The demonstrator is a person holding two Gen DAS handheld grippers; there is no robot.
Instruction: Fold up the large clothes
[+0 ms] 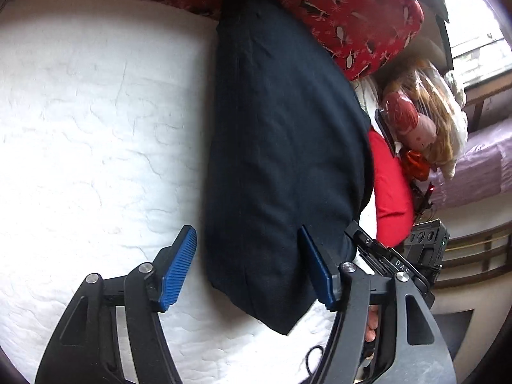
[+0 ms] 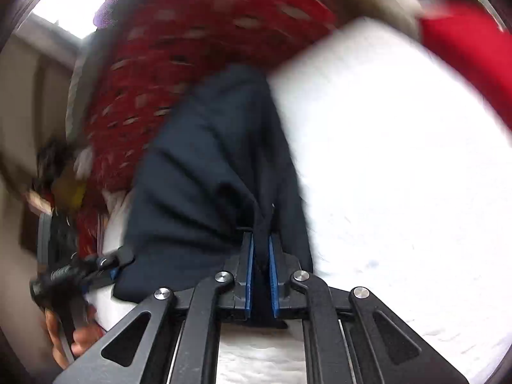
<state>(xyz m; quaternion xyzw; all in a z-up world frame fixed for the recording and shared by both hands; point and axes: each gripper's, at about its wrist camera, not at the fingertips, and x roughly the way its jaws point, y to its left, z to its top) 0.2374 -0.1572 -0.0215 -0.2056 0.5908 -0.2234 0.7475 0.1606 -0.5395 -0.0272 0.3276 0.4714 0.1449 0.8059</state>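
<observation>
A dark navy garment [image 1: 281, 147] lies as a long folded strip on the white quilted mattress [image 1: 96, 128]. My left gripper [image 1: 248, 268] is open over the garment's near end, with one blue pad above the mattress and the other above the cloth. Neither pad presses on the cloth. In the blurred right wrist view my right gripper [image 2: 260, 256] is shut on a pinched ridge of the navy garment [image 2: 204, 166] at its near edge. The right tool's black body [image 1: 400, 265] shows past the left one, below a red sleeve [image 1: 390, 192].
A red patterned pillow [image 1: 352, 16] lies against the garment's far end. A doll in a plastic bag [image 1: 416, 121] sits at the mattress's right edge, with a purple-covered surface [image 1: 480, 166] and a window [image 1: 473, 32] beyond. A hand [image 2: 80, 336] grips the left tool.
</observation>
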